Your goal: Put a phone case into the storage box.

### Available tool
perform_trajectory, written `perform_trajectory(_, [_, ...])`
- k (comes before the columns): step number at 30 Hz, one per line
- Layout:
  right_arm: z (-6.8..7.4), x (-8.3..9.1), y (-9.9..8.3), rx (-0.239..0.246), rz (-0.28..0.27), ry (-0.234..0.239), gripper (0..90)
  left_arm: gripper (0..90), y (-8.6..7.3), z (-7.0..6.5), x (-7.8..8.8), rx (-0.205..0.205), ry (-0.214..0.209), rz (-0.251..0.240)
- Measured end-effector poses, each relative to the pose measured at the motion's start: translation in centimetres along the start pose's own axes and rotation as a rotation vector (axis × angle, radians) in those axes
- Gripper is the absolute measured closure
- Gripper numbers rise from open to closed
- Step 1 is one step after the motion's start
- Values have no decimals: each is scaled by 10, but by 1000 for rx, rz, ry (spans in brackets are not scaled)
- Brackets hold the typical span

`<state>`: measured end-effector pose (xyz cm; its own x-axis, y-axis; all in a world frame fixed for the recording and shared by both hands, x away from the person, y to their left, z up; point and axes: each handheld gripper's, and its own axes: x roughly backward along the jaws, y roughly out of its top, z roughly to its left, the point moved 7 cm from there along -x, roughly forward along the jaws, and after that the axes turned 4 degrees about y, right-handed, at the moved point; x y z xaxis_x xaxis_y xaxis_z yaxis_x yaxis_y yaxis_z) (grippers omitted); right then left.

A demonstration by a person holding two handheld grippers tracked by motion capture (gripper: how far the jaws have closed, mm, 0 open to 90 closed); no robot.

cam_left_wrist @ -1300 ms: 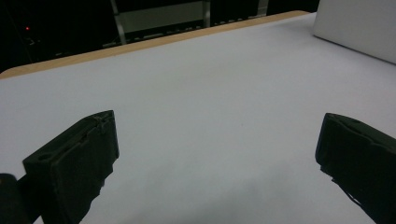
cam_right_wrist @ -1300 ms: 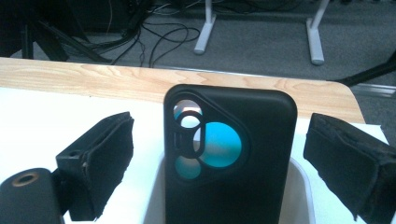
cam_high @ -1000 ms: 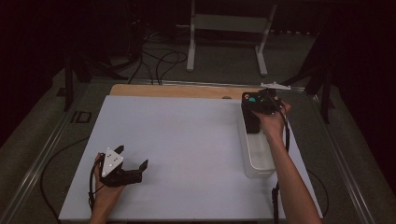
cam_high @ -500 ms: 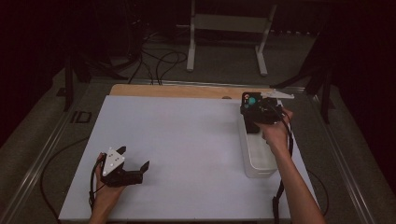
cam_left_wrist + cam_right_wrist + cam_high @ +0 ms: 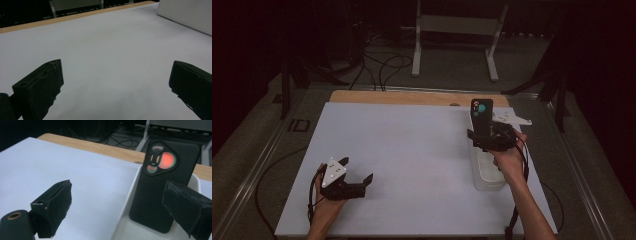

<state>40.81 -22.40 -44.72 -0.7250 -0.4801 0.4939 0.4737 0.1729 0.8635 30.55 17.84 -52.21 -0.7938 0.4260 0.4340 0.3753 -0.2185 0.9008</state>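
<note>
A black phone (image 5: 481, 116) with a coloured camera cluster stands upright at the far end of a white bin (image 5: 488, 176) on the table's right side. In the right gripper view the phone (image 5: 162, 192) leans on the bin's far wall (image 5: 196, 180). My right gripper (image 5: 482, 136) hovers over the bin just behind the phone. It is open (image 5: 119, 184), with the phone beyond its right jaw and nothing gripped. My left gripper (image 5: 358, 170) rests near the front left of the white table top (image 5: 412, 145). It is open (image 5: 116, 65) over bare surface.
A wooden strip (image 5: 412, 97) runs along the table's far edge. Beyond it are a white stand (image 5: 457, 45) and floor cables (image 5: 382, 65). The bin's side wall (image 5: 185, 15) shows far off in the left gripper view. Metal rails (image 5: 257, 165) flank the table.
My right gripper has pulled back toward the person, away from the phone. The phone stays standing in the bin. The left gripper has barely moved.
</note>
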Motion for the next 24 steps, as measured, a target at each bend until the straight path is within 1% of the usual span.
perform_trajectory(1, [2, 2, -3, -6, -6, 6, 87, 0, 1, 0, 1, 4, -2, -4])
perform_trajectory(5, [12, 6, -13, 5, -18, 20, 86, 0, 3, 2, 3, 13, -1, -16])
perform_trajectory(6, [15, 8, -15, 0, -23, 34, 86, 0, 4, 2, 4, 13, -2, -18])
perform_trajectory(11, [28, 15, -23, 8, -51, 64, 87, 0, 7, 3, 7, 20, -7, -31])
perform_trajectory(15, [38, 22, -31, 14, -84, 86, 87, 0, 10, 1, 10, 16, -15, -39])
perform_trajectory(20, [50, 30, -40, 24, -128, 121, 87, 0, 13, -2, 14, -4, -23, -50])
perform_trajectory(24, [57, 31, -49, 58, -138, 141, 87, 0, 13, -3, 15, -11, -28, -51])
